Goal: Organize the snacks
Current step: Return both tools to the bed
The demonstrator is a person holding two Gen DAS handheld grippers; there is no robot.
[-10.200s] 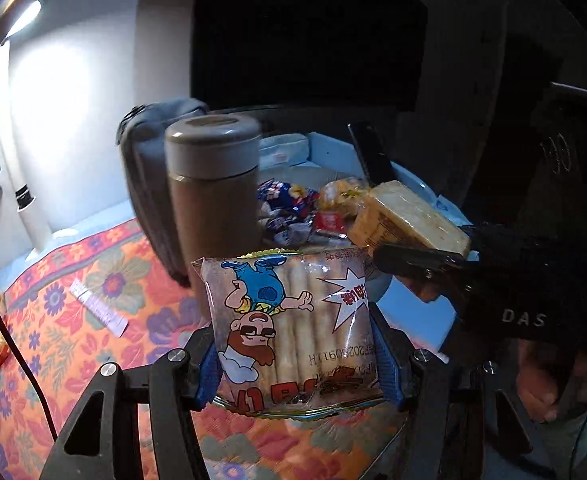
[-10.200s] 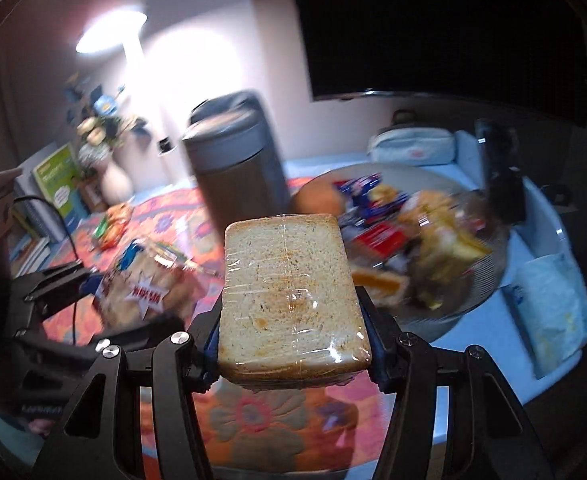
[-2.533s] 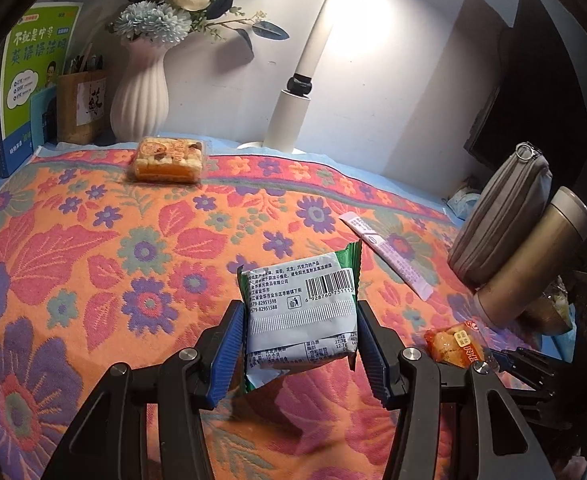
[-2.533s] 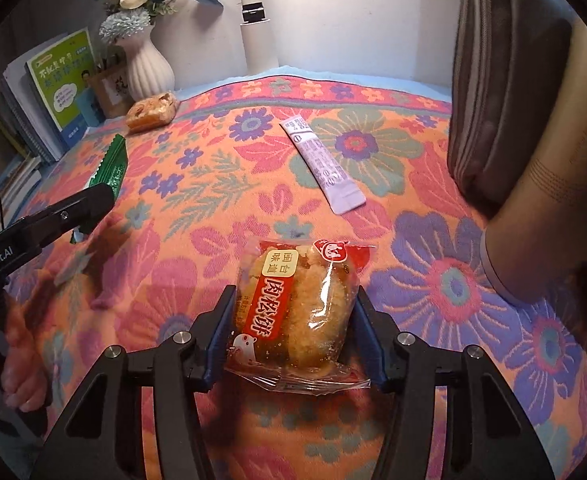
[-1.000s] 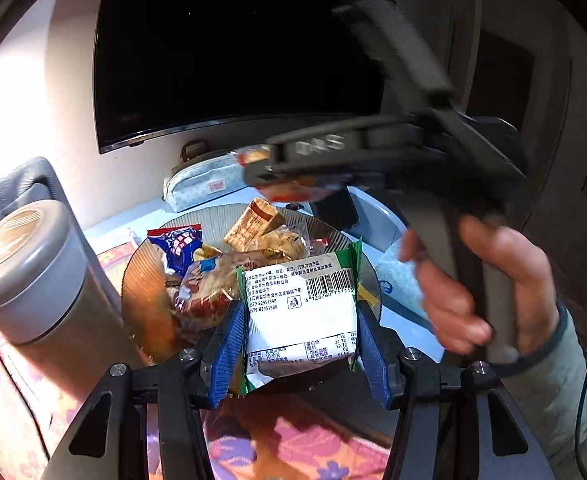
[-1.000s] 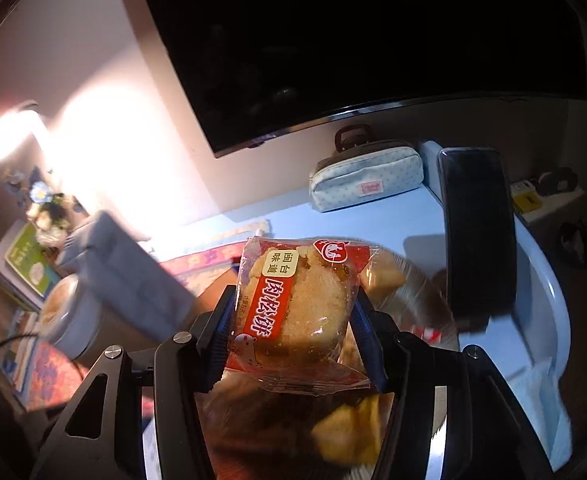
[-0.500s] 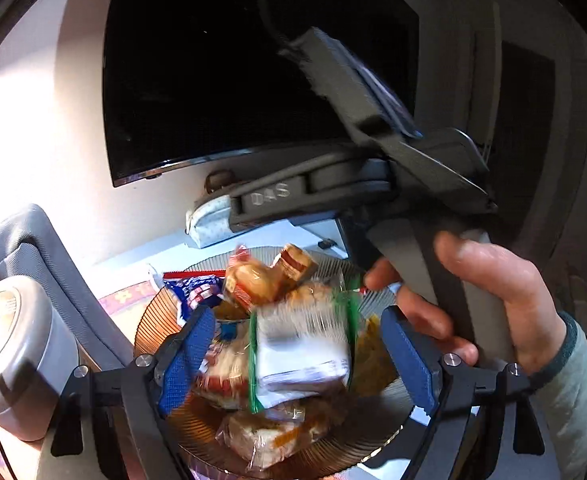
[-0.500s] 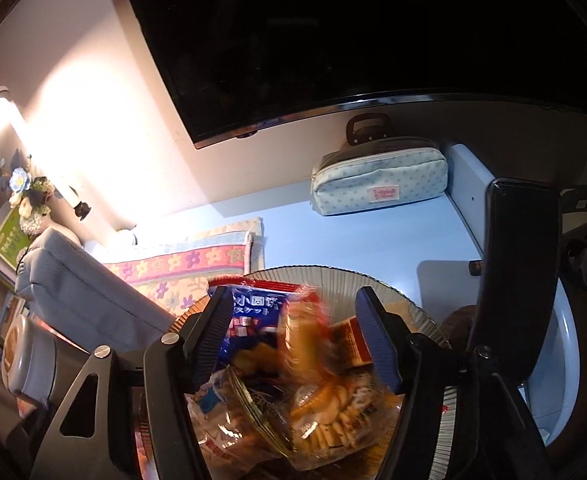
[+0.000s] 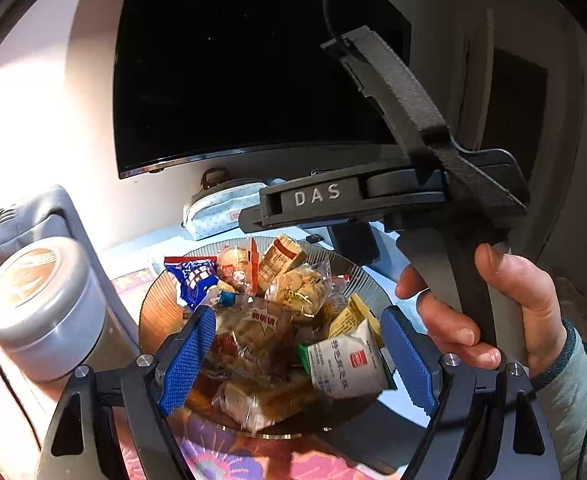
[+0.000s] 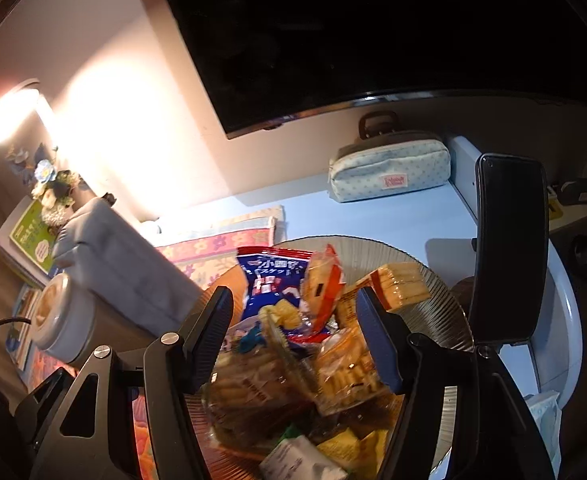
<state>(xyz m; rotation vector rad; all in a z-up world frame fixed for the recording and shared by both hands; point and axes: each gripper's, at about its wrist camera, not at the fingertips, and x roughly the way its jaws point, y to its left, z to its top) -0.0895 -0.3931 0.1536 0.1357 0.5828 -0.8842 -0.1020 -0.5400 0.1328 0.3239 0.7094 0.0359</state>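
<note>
Two packets that I was carrying a second ago now lie in the glass bowl [image 9: 153, 312]: the green-and-white packet [image 9: 345, 364] at its near right edge, the red meat-floss cake [image 10: 321, 280] upright behind the blue bag [image 10: 271, 284]. My left tool [image 9: 293, 360] and right tool [image 10: 293, 336] hang over the bowl, jaws parted and empty, so I judge this delivery done. The bowl's near rim is hidden behind my tools, and the bottom packets are too jumbled to tell apart.

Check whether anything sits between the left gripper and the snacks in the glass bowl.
Nothing visible does. The left gripper hangs open right over the glass bowl, with the white and green packet lying loose among the snacks below; the right gripper hangs farther back.
</note>
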